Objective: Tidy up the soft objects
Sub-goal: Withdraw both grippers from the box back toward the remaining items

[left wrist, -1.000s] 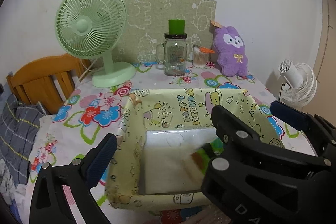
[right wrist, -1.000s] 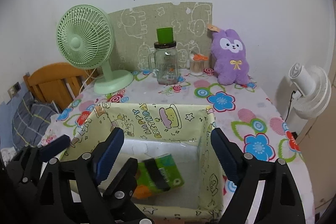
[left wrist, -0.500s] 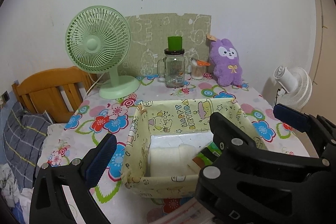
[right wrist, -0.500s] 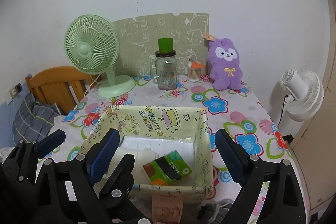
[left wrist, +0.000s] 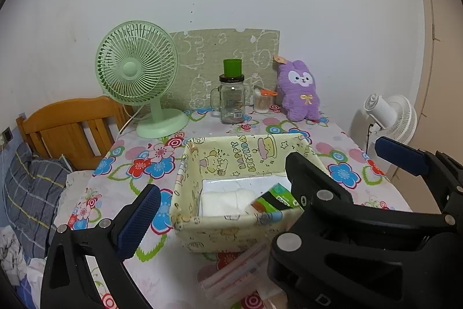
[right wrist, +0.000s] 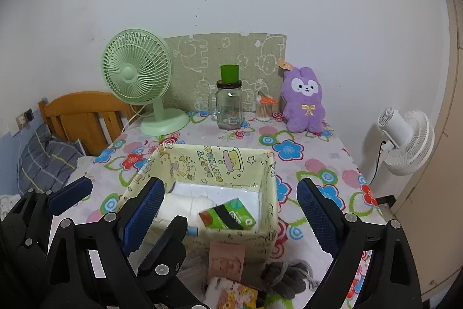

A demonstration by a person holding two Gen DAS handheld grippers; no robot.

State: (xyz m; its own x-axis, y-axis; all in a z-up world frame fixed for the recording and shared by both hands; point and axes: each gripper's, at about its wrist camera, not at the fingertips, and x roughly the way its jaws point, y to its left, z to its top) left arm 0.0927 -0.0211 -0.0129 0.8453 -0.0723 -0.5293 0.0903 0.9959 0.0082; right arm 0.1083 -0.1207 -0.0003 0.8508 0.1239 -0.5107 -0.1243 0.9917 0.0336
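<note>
Both grippers pulled back from fabric bin (right wrist: 269,181), right gripper (right wrist: 228,210) spread empty, left gripper (left wrist: 260,184) spread

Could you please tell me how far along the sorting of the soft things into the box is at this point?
Done: a white cloth and a green tissue pack lie inside the yellow box. In hand: nothing; the right gripper and left gripper are both open and empty. Left: grey gloves, a pink packet and other small items in front of the box; the purple plush toy sits at the wall.
</note>
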